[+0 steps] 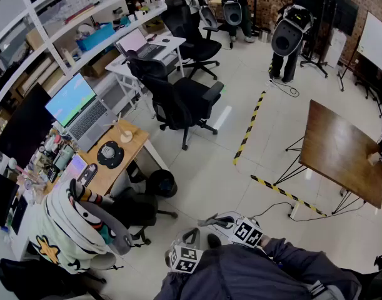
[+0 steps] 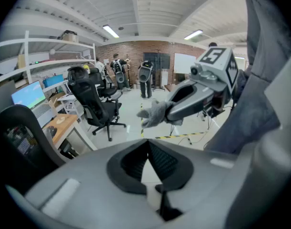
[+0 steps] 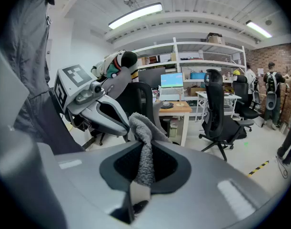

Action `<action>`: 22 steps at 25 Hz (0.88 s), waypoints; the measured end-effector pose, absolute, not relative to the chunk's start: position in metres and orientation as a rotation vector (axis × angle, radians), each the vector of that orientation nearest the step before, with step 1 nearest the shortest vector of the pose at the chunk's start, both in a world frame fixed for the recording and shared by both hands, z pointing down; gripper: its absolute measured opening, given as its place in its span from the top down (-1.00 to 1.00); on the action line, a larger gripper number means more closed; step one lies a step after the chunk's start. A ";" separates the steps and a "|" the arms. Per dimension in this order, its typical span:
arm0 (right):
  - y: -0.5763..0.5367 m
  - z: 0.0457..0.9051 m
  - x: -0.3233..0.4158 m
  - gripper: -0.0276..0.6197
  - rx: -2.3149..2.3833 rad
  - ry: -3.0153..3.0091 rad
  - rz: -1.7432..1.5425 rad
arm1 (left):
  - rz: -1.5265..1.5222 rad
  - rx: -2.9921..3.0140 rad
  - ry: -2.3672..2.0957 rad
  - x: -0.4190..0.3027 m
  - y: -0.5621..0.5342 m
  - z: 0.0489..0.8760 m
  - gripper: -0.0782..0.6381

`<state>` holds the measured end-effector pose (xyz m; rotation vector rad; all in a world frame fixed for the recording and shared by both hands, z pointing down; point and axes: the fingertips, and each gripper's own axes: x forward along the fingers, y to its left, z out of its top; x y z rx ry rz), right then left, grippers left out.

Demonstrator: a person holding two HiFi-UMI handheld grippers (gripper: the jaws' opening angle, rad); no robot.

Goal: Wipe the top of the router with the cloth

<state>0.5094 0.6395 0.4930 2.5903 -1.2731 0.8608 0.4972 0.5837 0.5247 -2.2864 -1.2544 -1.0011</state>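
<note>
My right gripper [image 3: 144,149] is shut on a grey fleecy cloth [image 3: 140,125] that stands up out of its jaws. The left gripper view shows that cloth [image 2: 154,114] bunched at the right gripper's [image 2: 168,110] tips. My left gripper [image 2: 147,144] is shut with nothing between its jaws. In the head view both grippers are held close to the body, above the floor, the left gripper [image 1: 189,237] beside the right gripper [image 1: 217,220]. A black round flat device [image 1: 109,154] lies on the wooden desk [image 1: 131,149] at the left; I cannot tell whether it is the router.
Black office chairs [image 1: 178,102] stand between me and the desks. A chair draped with a patterned garment [image 1: 72,230] is at the lower left. An open laptop [image 1: 78,105] sits on the desk. A brown table [image 1: 341,149] and yellow-black floor tape [image 1: 250,127] are at the right.
</note>
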 end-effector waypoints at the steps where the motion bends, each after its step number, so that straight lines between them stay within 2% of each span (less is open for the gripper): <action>1: 0.635 0.493 0.508 0.82 2.579 -1.285 0.856 | -1.002 -2.297 -1.244 0.495 0.580 0.524 0.78; 10: 0.591 0.486 0.506 0.82 2.424 -1.486 0.791 | -1.050 -2.400 -1.087 0.484 0.545 0.520 0.78; 22: 0.477 0.478 0.494 0.82 2.064 -1.857 0.701 | -1.152 -2.645 -0.678 0.462 0.444 0.512 0.78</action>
